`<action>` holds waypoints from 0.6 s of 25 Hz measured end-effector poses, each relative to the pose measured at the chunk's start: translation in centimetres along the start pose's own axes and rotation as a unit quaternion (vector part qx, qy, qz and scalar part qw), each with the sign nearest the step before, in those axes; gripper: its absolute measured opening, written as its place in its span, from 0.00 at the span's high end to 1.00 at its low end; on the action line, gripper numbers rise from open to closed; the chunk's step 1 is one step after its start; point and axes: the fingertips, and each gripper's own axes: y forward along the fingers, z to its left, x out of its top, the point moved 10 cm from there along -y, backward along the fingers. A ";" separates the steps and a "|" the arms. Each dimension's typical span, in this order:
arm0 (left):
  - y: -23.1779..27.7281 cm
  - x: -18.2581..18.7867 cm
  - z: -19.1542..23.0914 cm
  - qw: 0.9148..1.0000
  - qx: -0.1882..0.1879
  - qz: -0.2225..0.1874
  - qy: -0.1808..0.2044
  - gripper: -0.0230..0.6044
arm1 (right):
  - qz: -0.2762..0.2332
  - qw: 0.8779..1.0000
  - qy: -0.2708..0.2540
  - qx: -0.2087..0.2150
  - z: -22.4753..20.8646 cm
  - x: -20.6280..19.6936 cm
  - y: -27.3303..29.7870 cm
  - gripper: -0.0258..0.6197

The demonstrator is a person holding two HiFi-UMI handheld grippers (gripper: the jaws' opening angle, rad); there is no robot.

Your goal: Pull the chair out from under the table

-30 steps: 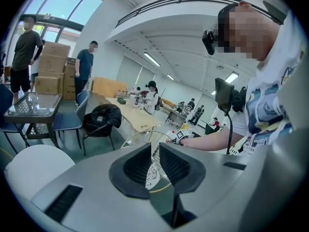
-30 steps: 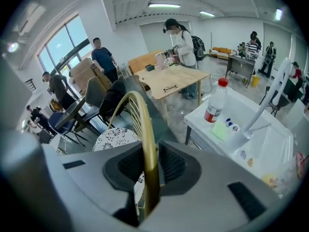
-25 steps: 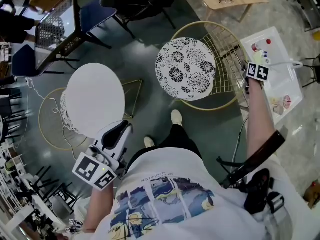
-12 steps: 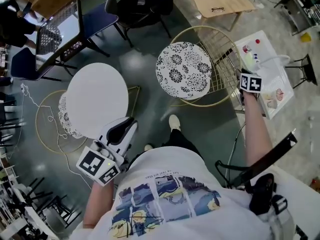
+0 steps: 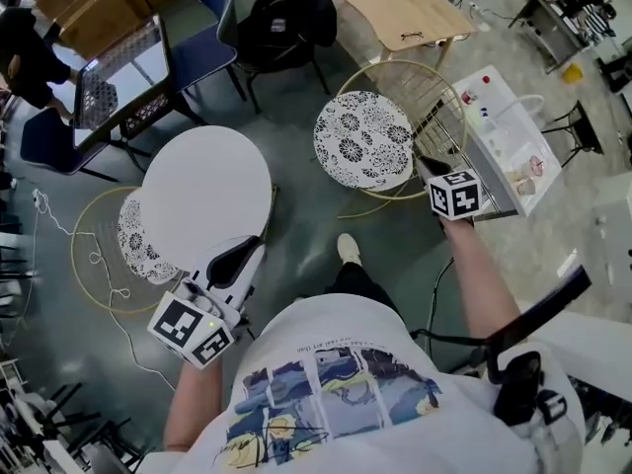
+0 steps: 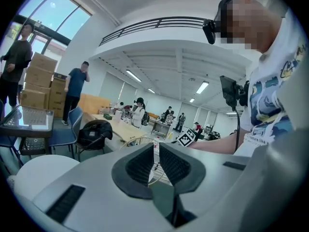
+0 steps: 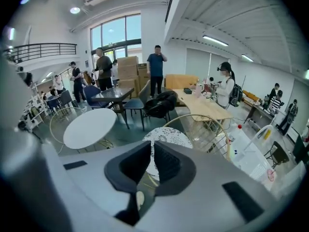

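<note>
Chair [image 5: 363,138] with a gold wire frame and a round black-and-white patterned cushion stands on the grey floor [image 5: 296,235], to the right of the round white bench [image 5: 205,196] and clear of its edge, its wire back turned to the right. A second chair of the same kind [image 5: 133,243] sits at the left, with part of its cushion tucked under the bench top.

The right tool [image 7: 152,146] hovers just near and right of the chair's back rim without touching it. Its jaws are closing, only a thin slit apart, and nothing is between them. The left tool [image 6: 156,148] hangs at the near edge of the bench, released, with its jaws a narrow gap apart and empty.

Right of the chair lies a white board [image 5: 509,146] with small items on it. Far behind the chair are a black bag on a dark chair [image 5: 286,13] and a wooden table [image 5: 395,8].
</note>
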 end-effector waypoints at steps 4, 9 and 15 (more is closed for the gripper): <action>2.5 12.2 2.1 0.995 0.006 0.094 -0.036 0.91 | 0.082 0.991 0.040 0.096 2.9 7.7 -2.3 0.94; 4.3 17.5 3.5 0.990 -0.005 0.131 -0.056 0.95 | 0.080 0.981 0.059 0.165 6.4 13.8 -6.3 0.94; -0.9 14.6 0.8 0.988 -0.037 0.139 -0.055 0.95 | 0.056 0.974 0.026 0.219 15.9 14.1 -12.6 0.94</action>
